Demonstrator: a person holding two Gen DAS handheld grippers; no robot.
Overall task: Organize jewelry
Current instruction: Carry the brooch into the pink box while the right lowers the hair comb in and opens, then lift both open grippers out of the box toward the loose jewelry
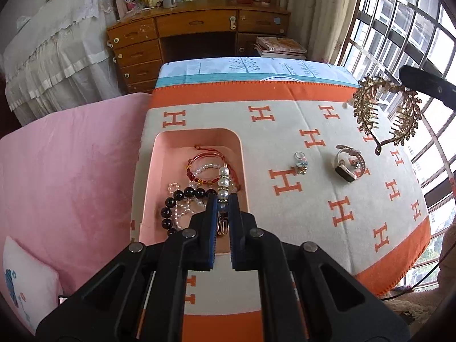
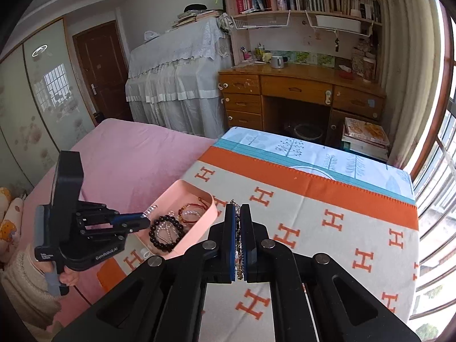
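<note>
At the bottom of the left wrist view the left gripper (image 1: 223, 199) has its jaws pinched narrow on a pearl hair clip (image 1: 223, 183), whose white beads stick up beyond the fingertips at frame centre. Directly behind it, left of centre, sits the pink tray (image 1: 240, 154), with a black bead bracelet (image 1: 182, 199), a clear bead strand (image 1: 182, 213) and a red cord bracelet (image 1: 203, 158) lying in it. To the right of the tray, on the orange and grey H-patterned blanket (image 1: 285, 122), lie a small ring (image 1: 299, 164) and, further right, a watch (image 1: 349, 164), apart from each other. In the upper right of that frame a gold leaf headband (image 1: 384, 111) hangs in the air above the blanket, held at its top by the dark tip of the right gripper (image 1: 410, 81).

In the right wrist view the right gripper's jaws are closed tight on the headband's edge (image 2: 238, 239) at lower centre. The left gripper (image 2: 142, 218) shows at centre left, over the near-left rim of the tray (image 2: 196, 222), gripped from below by a hand (image 2: 67, 278). Beyond lie a pink bed (image 2: 128, 154) and a wooden desk (image 2: 299, 85).
</note>
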